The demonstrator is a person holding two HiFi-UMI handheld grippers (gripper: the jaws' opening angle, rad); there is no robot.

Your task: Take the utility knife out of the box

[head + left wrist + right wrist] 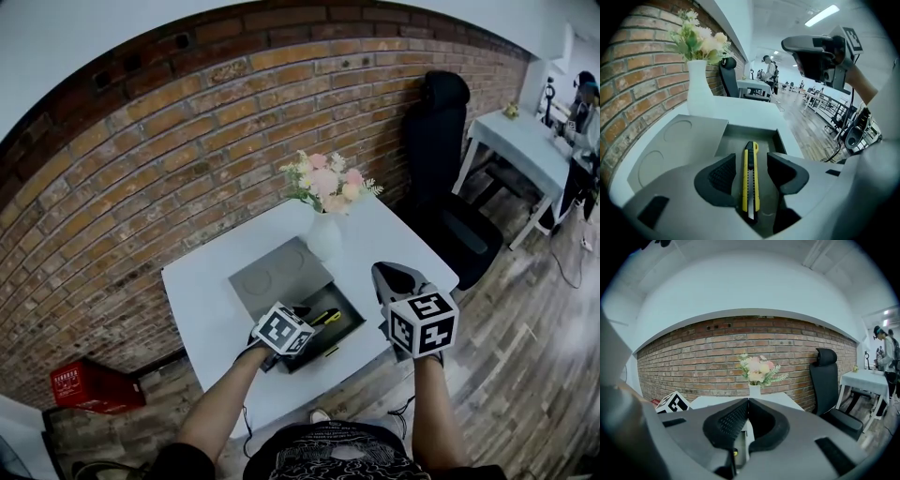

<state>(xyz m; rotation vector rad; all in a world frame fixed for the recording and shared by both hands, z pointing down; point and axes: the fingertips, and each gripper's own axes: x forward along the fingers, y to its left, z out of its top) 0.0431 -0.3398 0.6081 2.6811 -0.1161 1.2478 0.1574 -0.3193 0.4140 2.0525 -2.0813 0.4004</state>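
Straddling the utility knife [750, 183] in the box [745, 132] — left gripper [752, 161] jaws wide, right gripper [748, 404] jaws together, empty.

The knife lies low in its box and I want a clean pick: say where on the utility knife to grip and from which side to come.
Grip the utility knife at mid-length, jaws across its narrow yellow sides, coming down from above. It lies flat on the floor of the box, whose walls would likely block a level approach. The left gripper has its open jaws to either side of it, clear of both sides.
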